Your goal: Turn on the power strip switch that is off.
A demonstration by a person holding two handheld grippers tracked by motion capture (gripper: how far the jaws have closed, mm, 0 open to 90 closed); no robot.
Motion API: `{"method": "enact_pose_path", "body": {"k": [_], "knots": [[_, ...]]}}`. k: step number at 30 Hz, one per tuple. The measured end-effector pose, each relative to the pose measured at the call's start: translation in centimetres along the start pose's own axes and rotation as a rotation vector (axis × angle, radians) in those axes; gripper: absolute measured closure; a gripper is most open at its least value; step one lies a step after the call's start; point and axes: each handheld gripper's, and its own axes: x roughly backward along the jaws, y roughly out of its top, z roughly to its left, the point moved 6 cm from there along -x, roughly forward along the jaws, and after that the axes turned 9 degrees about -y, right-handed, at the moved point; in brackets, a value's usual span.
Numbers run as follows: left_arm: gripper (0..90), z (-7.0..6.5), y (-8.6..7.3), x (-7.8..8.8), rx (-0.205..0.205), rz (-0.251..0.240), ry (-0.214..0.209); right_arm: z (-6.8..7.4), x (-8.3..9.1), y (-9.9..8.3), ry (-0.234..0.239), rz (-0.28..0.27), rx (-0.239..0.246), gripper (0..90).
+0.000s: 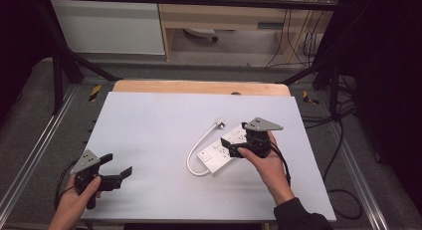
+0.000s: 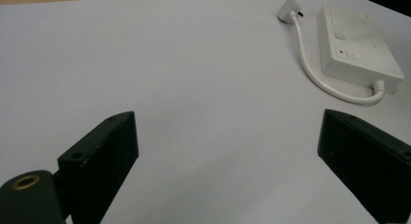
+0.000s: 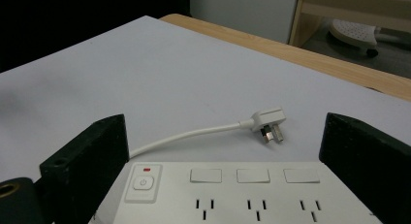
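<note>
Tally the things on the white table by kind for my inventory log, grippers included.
Power strip with its cable and plug: 1
Hand-held grippers, left and right, both open: 2
Total: 3

We see the white plastic power strip (image 3: 242, 195) cut off by the bottom edge in the right gripper view, and partly hidden under the right gripper (image 1: 238, 139) from above.
</note>
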Motion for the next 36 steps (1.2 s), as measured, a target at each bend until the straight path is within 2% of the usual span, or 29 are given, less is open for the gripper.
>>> {"method": "enact_pose_path", "body": {"k": [21,30,36], "knots": [[7.8,-0.1,0.0,0.0,-0.005,0.005,-0.003,0.5,-1.8,-0.3,0.016,0.028,-0.021,4.8],[7.7,0.0,0.0,0.0,-0.006,0.006,-0.002,1.1,-2.4,-0.7,0.024,0.051,0.004,5.7],[7.8,0.0,-0.1,0.0,-0.009,0.012,-0.002,1.2,-2.7,-0.9,0.021,0.072,-0.002,5.7]]}}
